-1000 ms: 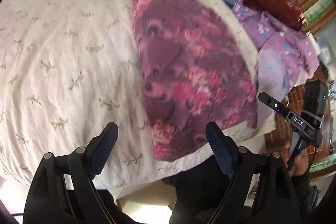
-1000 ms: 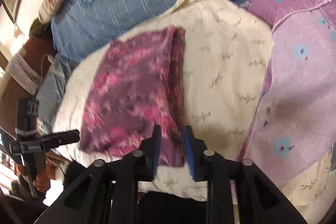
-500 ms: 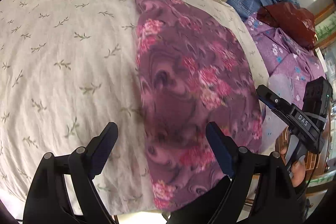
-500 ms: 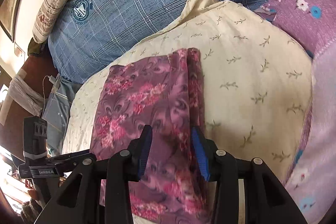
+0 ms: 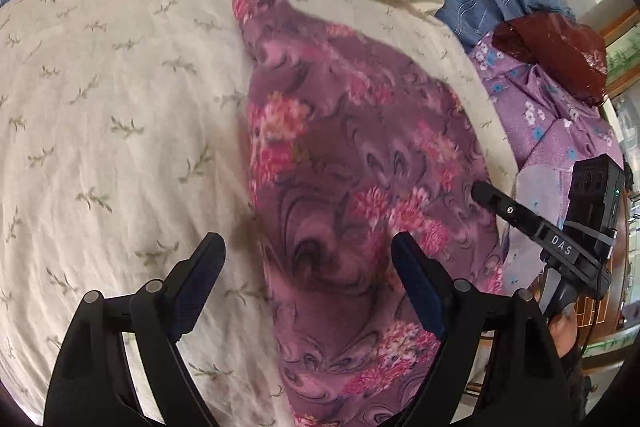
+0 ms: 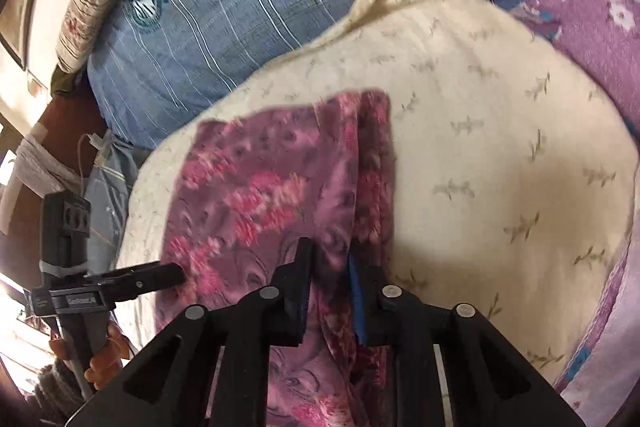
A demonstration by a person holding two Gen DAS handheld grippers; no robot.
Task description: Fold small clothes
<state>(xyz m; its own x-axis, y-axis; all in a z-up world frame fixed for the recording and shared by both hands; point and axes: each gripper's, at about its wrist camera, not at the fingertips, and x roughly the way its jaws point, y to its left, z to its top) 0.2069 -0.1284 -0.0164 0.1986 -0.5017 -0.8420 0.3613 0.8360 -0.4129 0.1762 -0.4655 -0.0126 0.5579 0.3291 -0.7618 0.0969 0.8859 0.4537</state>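
Writing: "DAS" reads on the side of the right gripper where it enters at the right edge of the left wrist view. The label on the left gripper, lower left of the right wrist view, is too blurred to read. A round crest on the blue plaid cover, upper left, is also illegible.

Vs half a sec ago: right jaws have just been closing and now stand narrow, w/ a fold of the floral cloth between them; can't tell if pads press it. The cloth's far tip sits lower in frame in both views.

Left jaws wide, holding nothing, straddling the cloth's left edge.

Cloth lies on the cream pillow, center-right, long axis near-vertical in frame, narrow end toward the top.
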